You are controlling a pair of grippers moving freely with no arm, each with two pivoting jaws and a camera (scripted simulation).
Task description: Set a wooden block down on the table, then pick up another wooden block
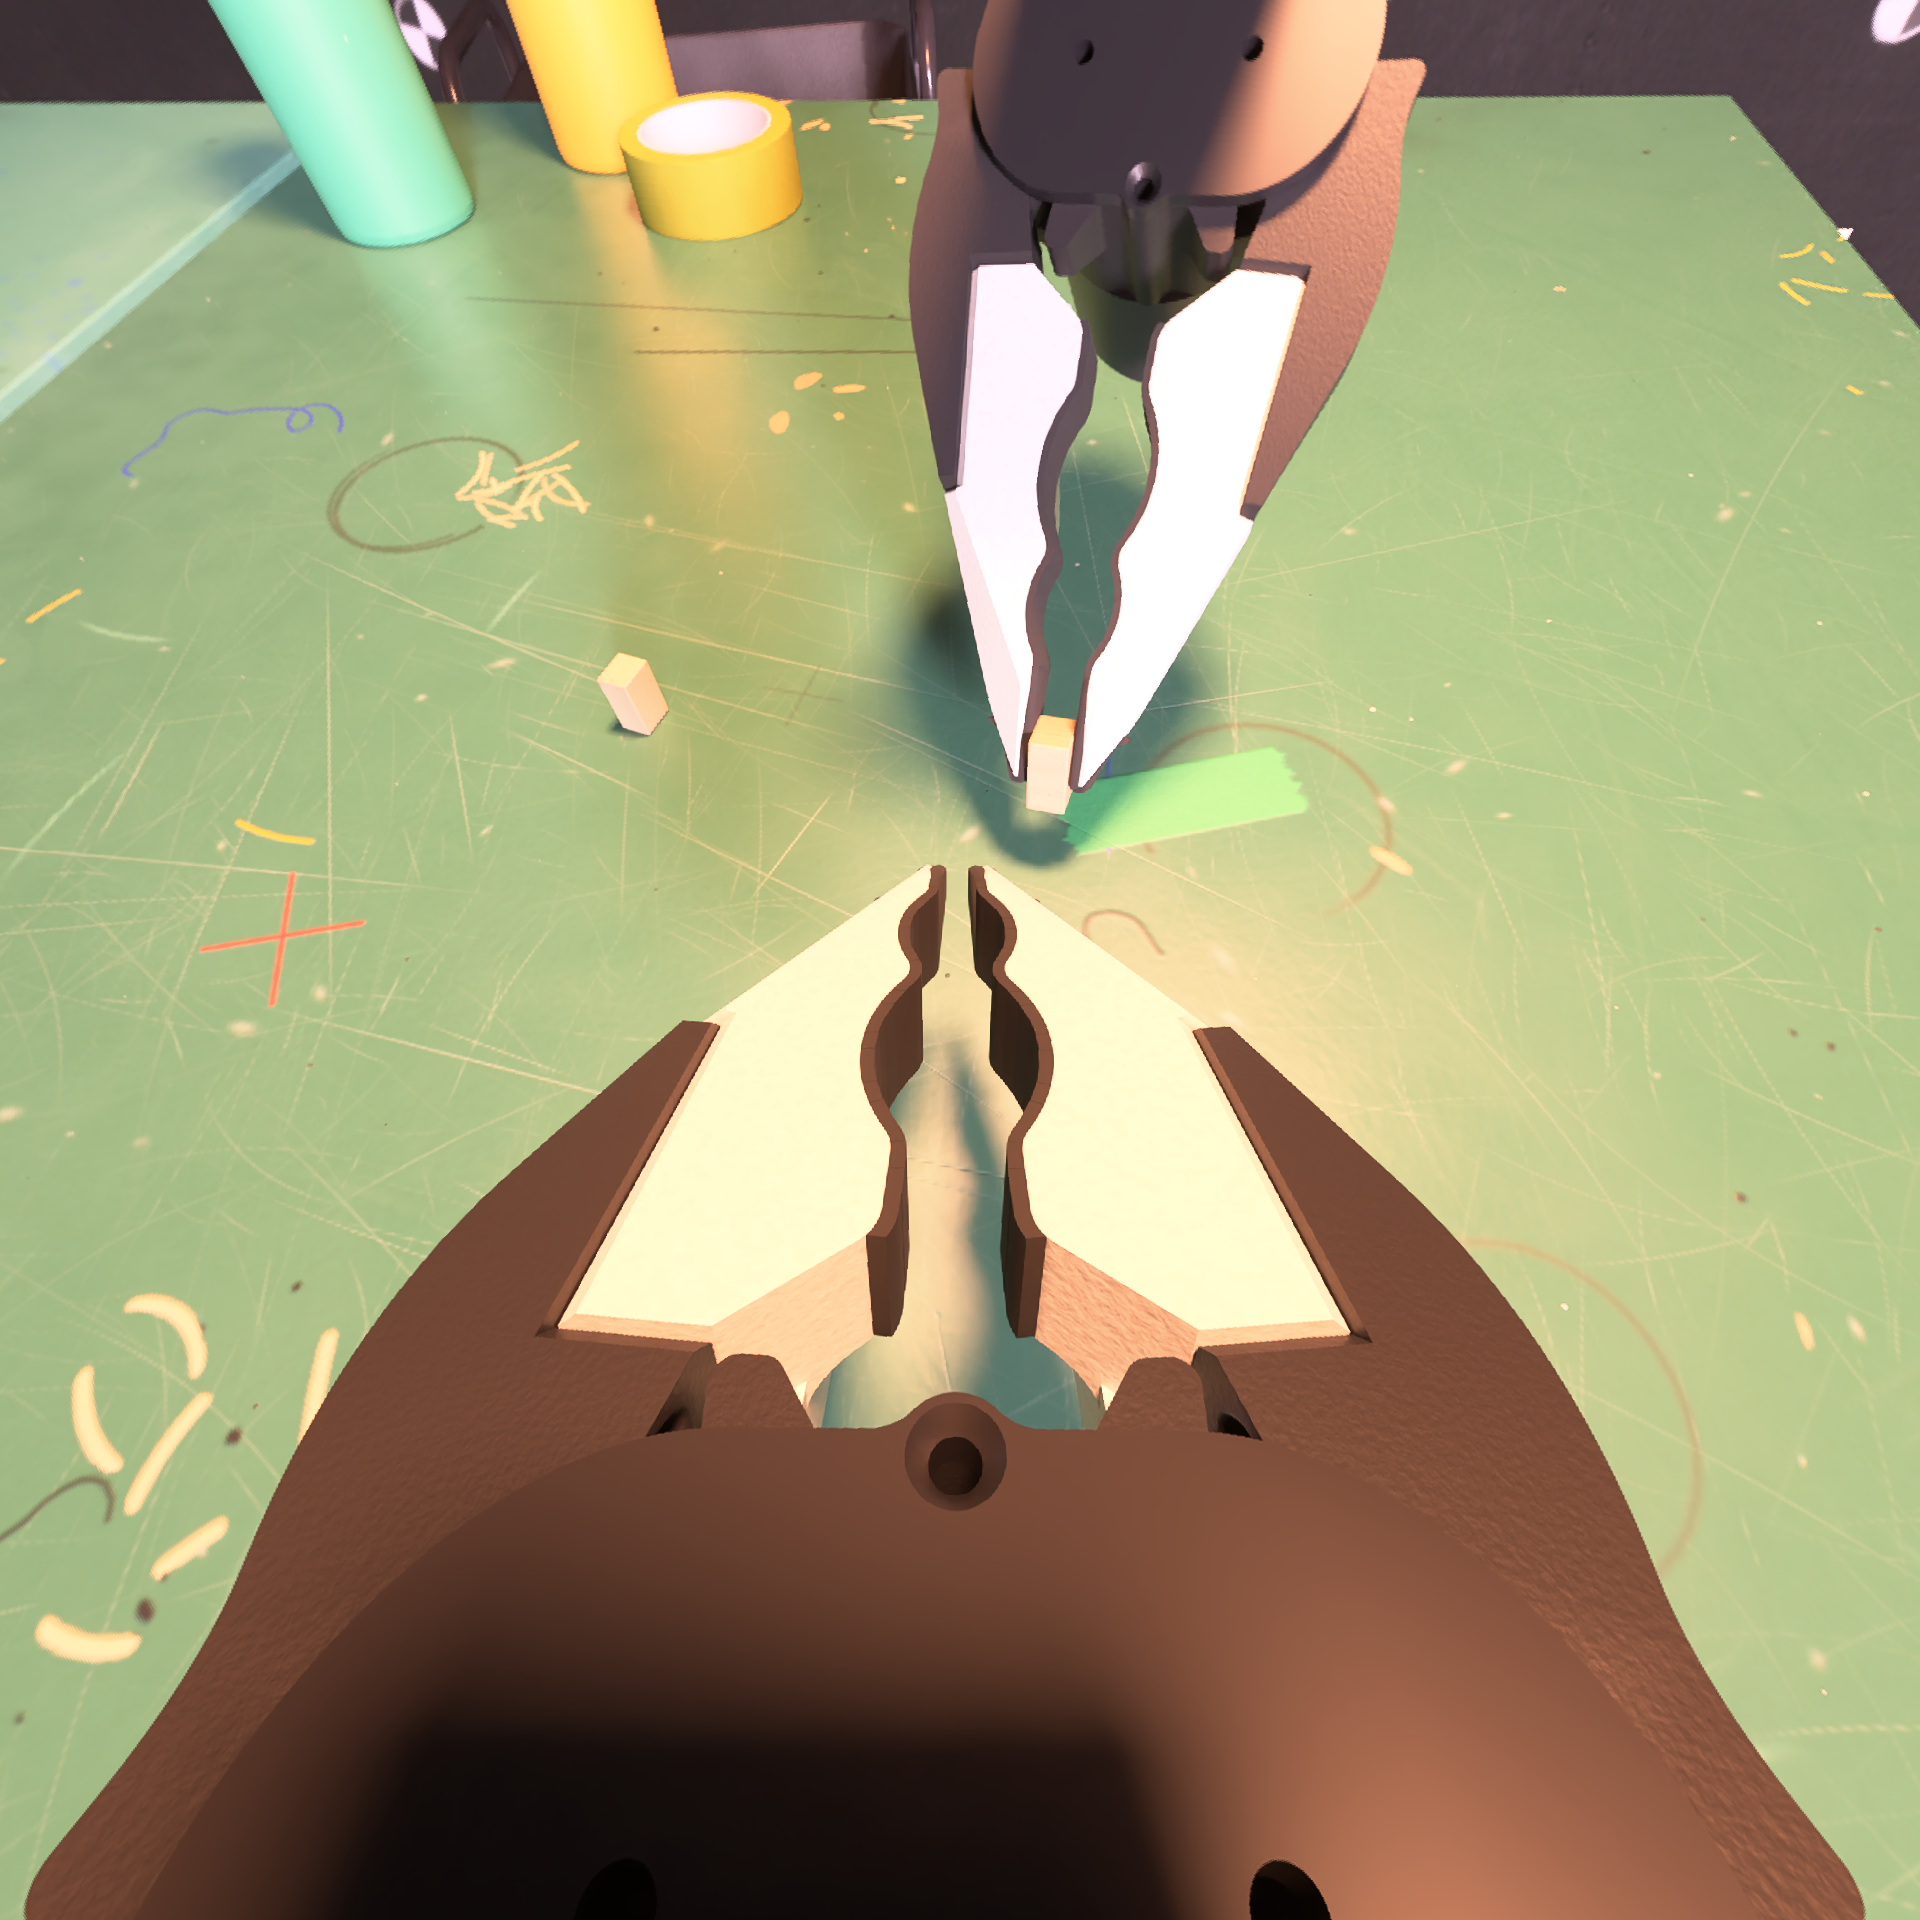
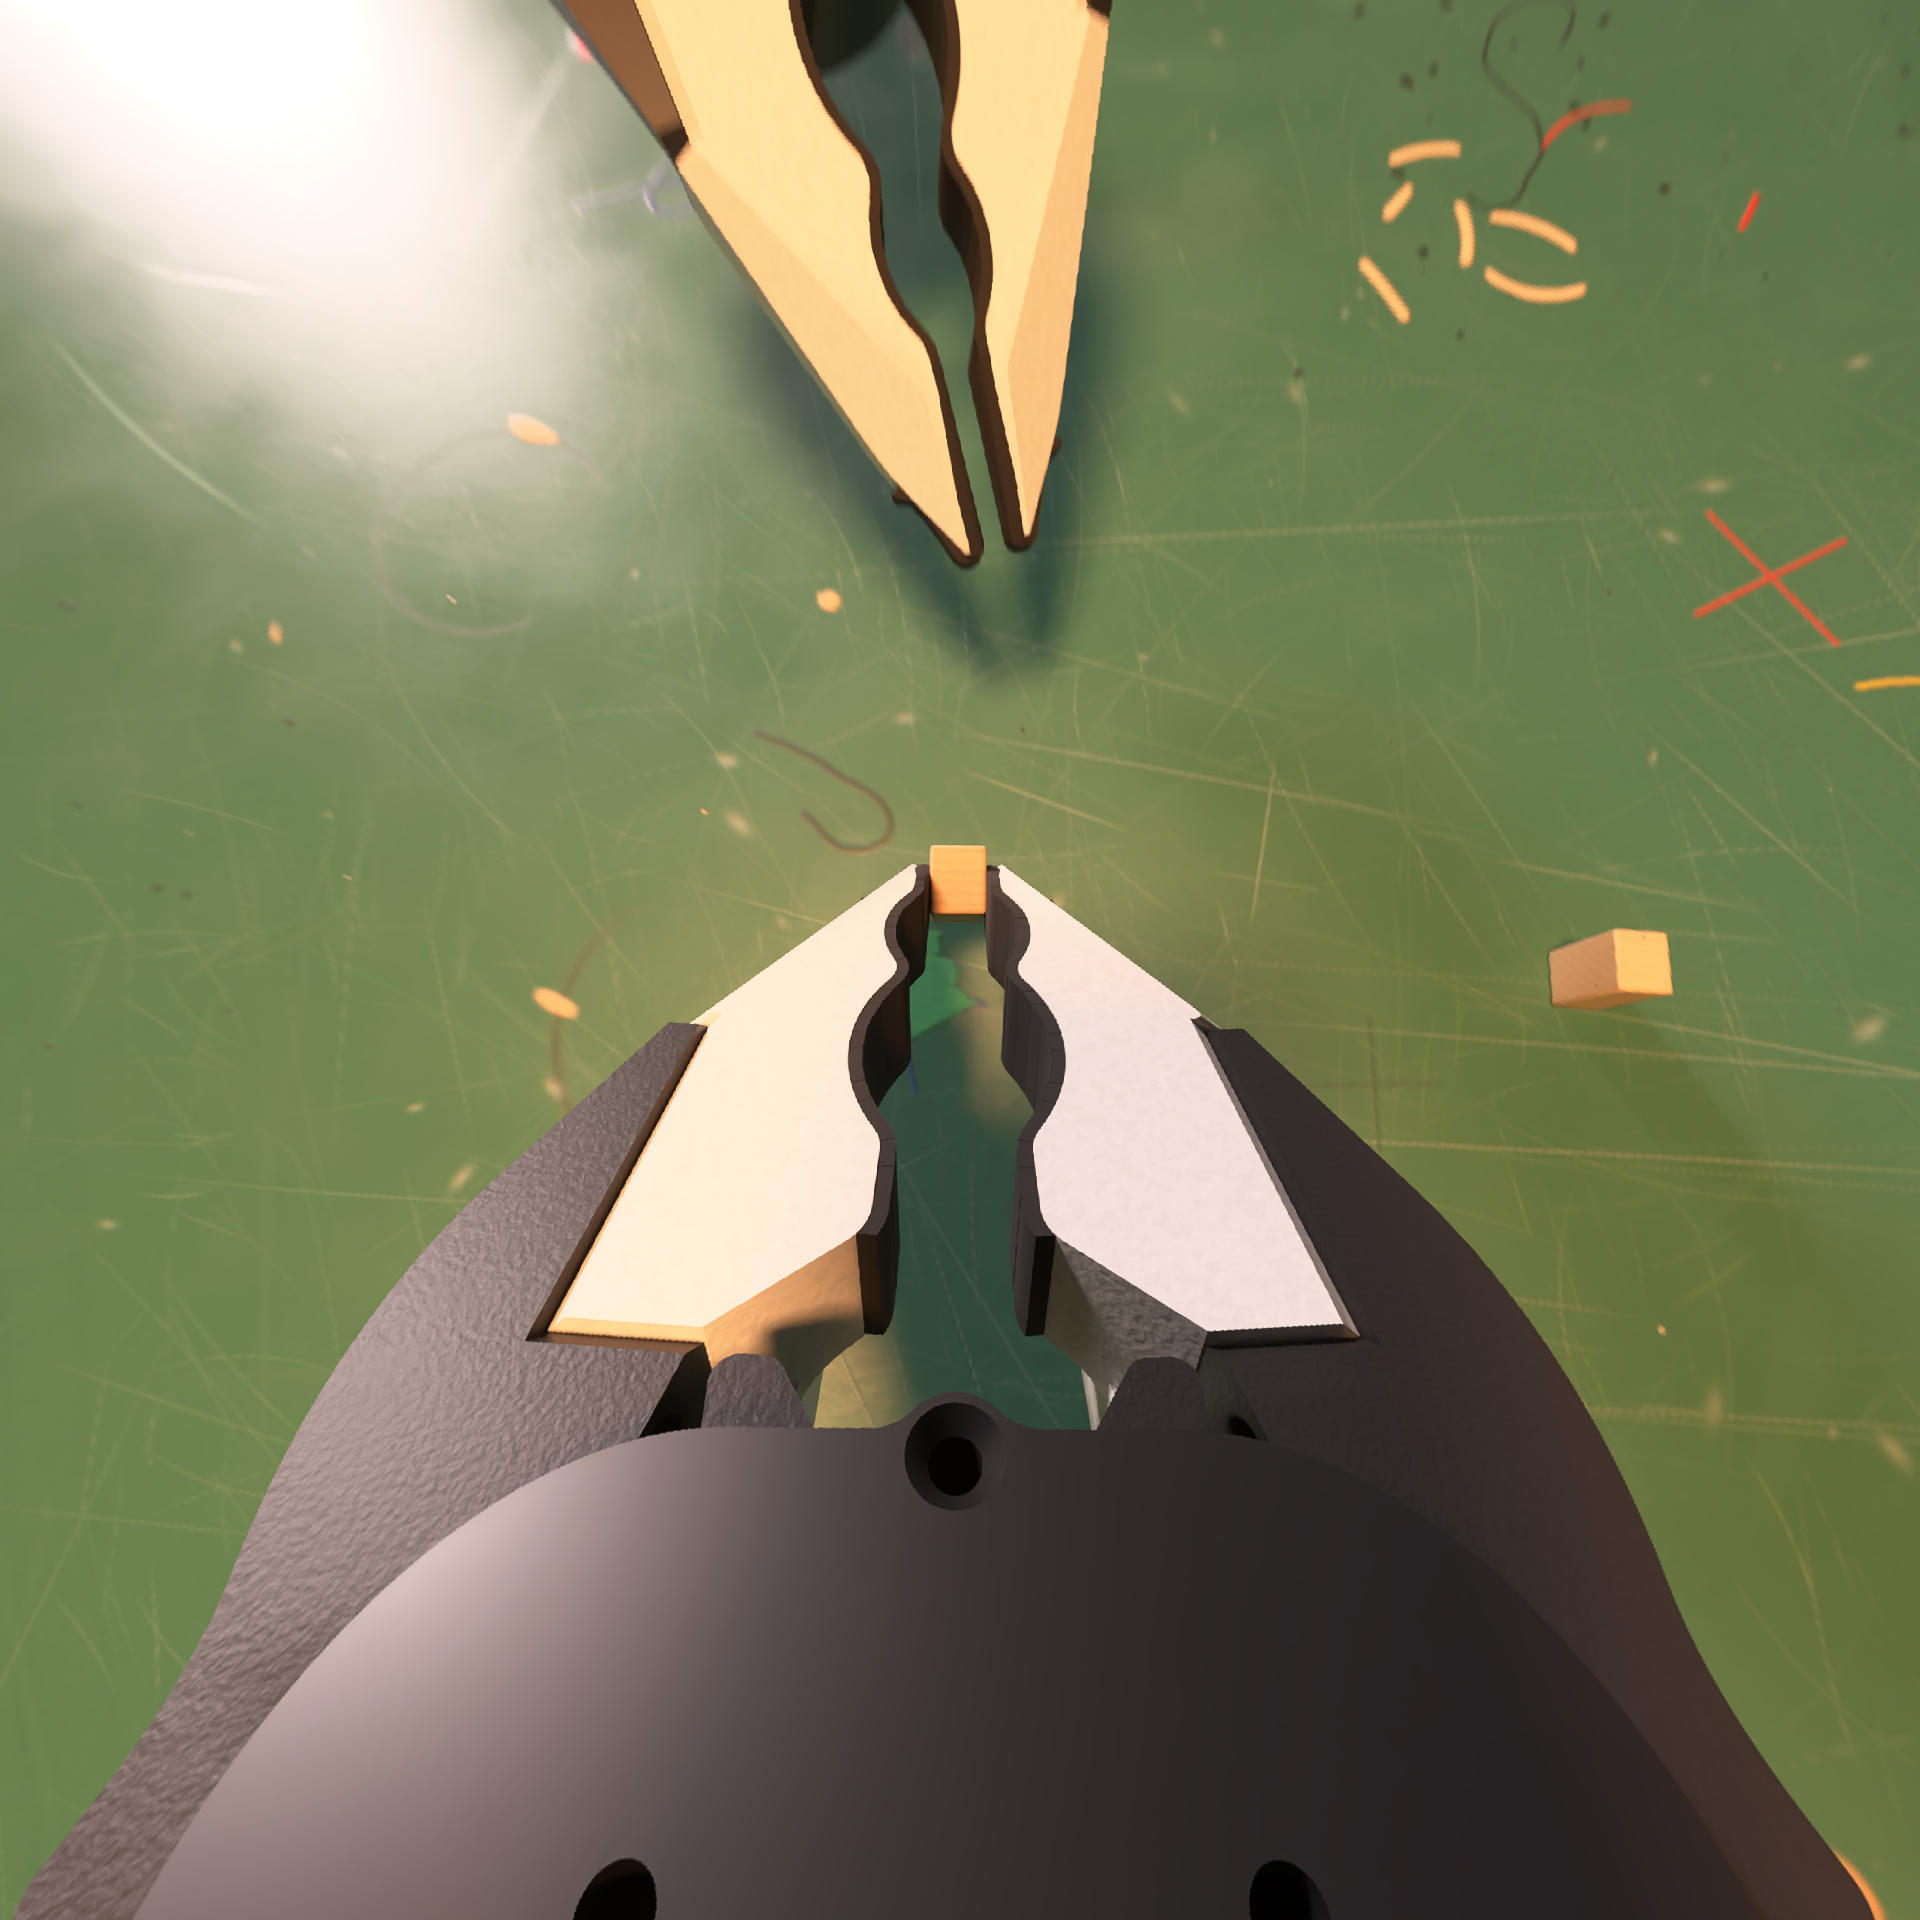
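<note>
At the far left of the left wrist view, a mint-green cylinder [image 1: 374, 125], a yellow cylinder [image 1: 592, 73] and a roll of yellow tape [image 1: 713, 161] are standing together at the far edge of the scratched green table [image 1: 1558, 1039], well apart from the work.

Moving right, the second wooden block [image 1: 633, 693] is lying free on the table, untouched, left of both tools; the right wrist view is showing it off to its own right [image 2: 1610, 967].

Right of it, the left gripper [image 1: 956, 873] is hovering empty over bare table, its tongs drawn nearly together with only a thin slit between the tips.

Just beyond and slightly right, the right gripper [image 1: 1049, 764] is pointing steeply down with its tongs clamped on the held wooden block [image 1: 1049, 764], pinched at the very tips. The block's lower end is sitting at or just above the table beside a strip of green tape [image 1: 1184, 800]; whether it is touching, I cannot tell.

The step in hand looks like the set-down. To do it well, the right gripper should be lowering until the block bears flat, then parting its tongs gently and lifting straight up, so the small piece is not tipping or sticking to a pad.
</note>
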